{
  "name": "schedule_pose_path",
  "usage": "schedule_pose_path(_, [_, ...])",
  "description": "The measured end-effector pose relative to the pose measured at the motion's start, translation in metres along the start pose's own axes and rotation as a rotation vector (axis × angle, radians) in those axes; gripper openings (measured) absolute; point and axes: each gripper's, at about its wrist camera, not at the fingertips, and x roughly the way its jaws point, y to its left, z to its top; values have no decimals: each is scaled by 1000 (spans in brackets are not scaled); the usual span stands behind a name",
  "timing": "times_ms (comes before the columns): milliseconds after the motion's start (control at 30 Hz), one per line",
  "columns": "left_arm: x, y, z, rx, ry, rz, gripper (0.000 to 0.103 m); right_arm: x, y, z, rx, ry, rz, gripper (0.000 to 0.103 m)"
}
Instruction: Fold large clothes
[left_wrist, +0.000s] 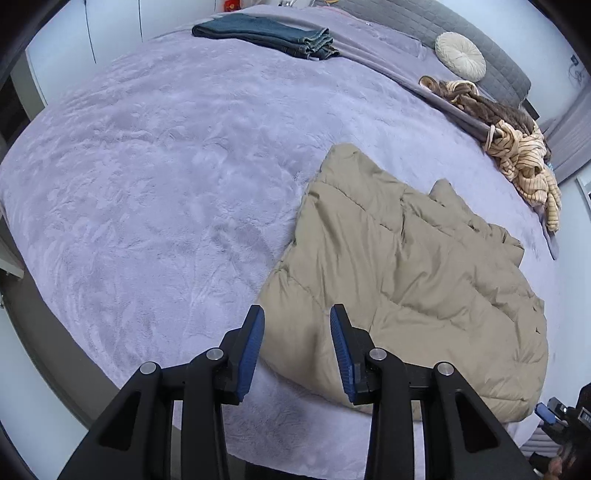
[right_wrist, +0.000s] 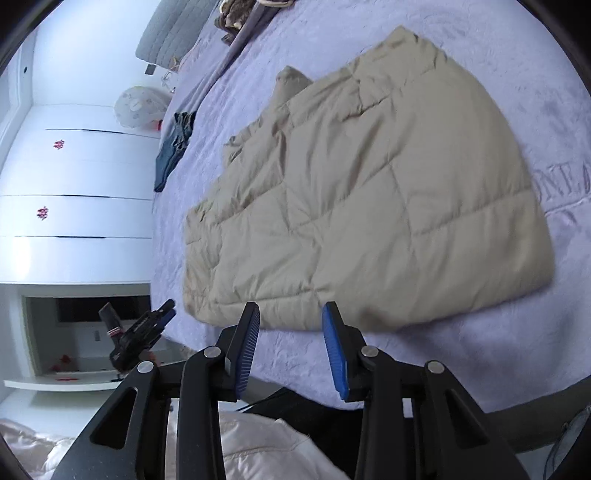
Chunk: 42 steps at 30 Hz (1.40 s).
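A tan quilted jacket (left_wrist: 406, 280) lies flattened on the lavender bedspread (left_wrist: 147, 184), filling the lower right of the left wrist view, its long axis running toward the upper left. The left gripper (left_wrist: 297, 314), jaws spread and empty, hovers at its near edge. In the right wrist view the right gripper (right_wrist: 290, 310) (also spread, holding nothing) sits just below the jacket's bottom hem, about equally near.

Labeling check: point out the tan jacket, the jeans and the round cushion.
tan jacket (right_wrist: 369, 192): right wrist view, middle of its quilted top.
jeans (left_wrist: 266, 35): left wrist view, middle of the folded stack.
round cushion (left_wrist: 460, 56): left wrist view, its centre.
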Motion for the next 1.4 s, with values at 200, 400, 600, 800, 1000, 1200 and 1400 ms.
schedule_pose_path(200, [81,-37,1,130,119,128,43,27,-24,28,-2,-36,-308,25])
schedule_pose_path(400, [95,-36,7,129,157,128,46,27,-64,28,169,-57,-208,13])
schedule_pose_path(600, [66,-50,15,159,128,54,80,8,-44,27,139,-82,-231,46])
schedule_pose_path(800, [31,-74,16,213,29,15,99,7,-6,27,50,-81,-255,53])
schedule_pose_path(1000, [5,-87,22,193,-14,-27,99,6,17,26,-32,-86,-325,64])
schedule_pose_path(1200, [1,-98,8,237,15,11,99,-2,33,19,-83,-109,-329,80])
schedule_pose_path(1400, [-9,-104,-15,237,32,40,99,-7,30,6,-95,-110,-320,86])
